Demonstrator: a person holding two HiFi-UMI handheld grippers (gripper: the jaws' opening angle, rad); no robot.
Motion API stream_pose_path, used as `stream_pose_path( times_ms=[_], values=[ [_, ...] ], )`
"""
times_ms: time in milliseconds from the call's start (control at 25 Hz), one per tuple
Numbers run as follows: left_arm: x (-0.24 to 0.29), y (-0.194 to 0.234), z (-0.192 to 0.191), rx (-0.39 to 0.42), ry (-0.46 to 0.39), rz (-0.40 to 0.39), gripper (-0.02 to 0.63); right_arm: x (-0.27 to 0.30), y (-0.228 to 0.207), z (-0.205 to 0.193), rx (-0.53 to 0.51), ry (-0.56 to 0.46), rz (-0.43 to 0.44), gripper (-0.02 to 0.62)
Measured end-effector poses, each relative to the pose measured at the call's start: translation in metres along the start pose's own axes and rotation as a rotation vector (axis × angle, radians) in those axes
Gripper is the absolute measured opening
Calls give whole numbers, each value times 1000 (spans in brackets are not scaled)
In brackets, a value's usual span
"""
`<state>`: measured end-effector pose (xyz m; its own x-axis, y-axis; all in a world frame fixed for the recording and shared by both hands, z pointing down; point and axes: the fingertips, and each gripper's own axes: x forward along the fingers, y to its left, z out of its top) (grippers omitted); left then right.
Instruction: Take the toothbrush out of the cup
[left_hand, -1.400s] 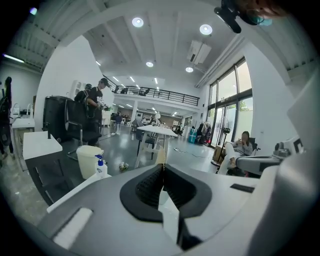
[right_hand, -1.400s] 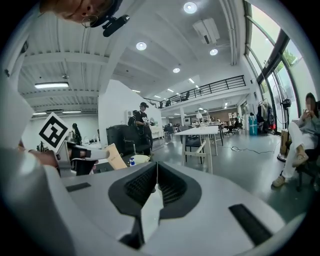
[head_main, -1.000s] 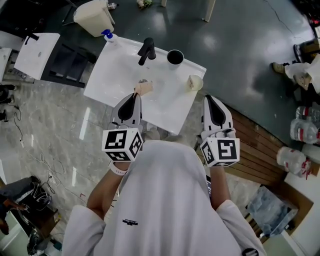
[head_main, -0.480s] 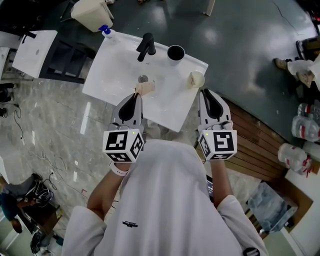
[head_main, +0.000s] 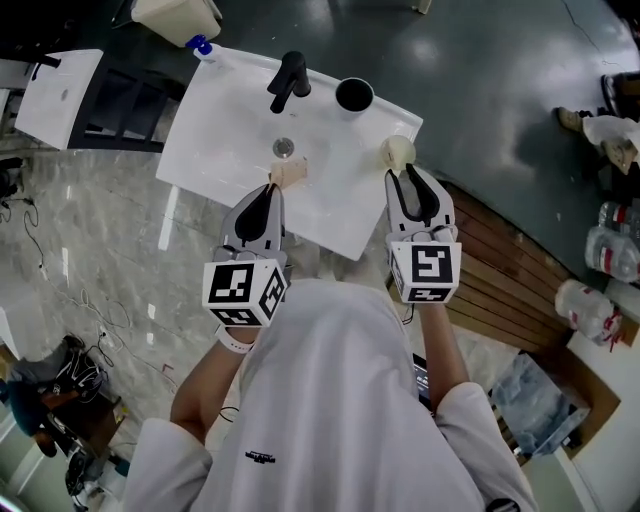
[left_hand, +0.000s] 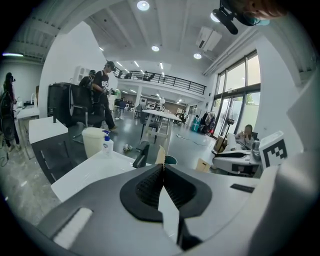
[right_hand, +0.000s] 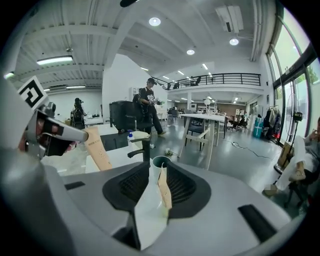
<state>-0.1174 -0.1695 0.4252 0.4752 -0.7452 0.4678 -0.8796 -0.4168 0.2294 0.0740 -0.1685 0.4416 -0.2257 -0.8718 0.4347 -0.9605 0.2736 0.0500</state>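
Note:
A dark cup (head_main: 352, 95) stands at the back of the white basin (head_main: 226, 130), right of the black tap (head_main: 290, 82); no toothbrush shows in it. In the gripper views the cup (left_hand: 170, 160) (right_hand: 161, 161) has a teal rim. My left gripper (head_main: 272, 188) (left_hand: 161, 167) is shut on a flat tan paper packet (head_main: 288, 174) (right_hand: 98, 148) over the basin's middle. My right gripper (head_main: 402, 172) (right_hand: 155, 176) stands a little open at the basin's right edge. A cream paper thing (head_main: 398, 150) (right_hand: 163, 189) sits right at its tips, seen through the gap.
A pump bottle (head_main: 200, 45) and a cream bin (head_main: 176, 14) are at the basin's back left. A drain (head_main: 284, 147) lies mid-basin. Wooden planks (head_main: 510, 290) and bottles (head_main: 610, 250) are to the right. People walk in the hall beyond (left_hand: 102, 95).
My right gripper has come forward and down to the cream paper thing at the basin's right edge. The left gripper has sunk a little, still holding the packet.

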Motion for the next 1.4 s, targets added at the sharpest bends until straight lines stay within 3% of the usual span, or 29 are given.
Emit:
stream_pose_path(
  times_ms=[480, 840, 1400],
  values=[
    [16, 13, -17, -9, 43, 17, 6, 36, -1, -32, -34, 83, -6, 93],
    [13, 15, -24, -17, 46, 20, 6, 42, -3, -41, -56, 101, -33, 13],
    [-11, 13, -1, -18, -27, 11, 6, 13, -9, -6, -57, 27, -74, 6]
  ],
)
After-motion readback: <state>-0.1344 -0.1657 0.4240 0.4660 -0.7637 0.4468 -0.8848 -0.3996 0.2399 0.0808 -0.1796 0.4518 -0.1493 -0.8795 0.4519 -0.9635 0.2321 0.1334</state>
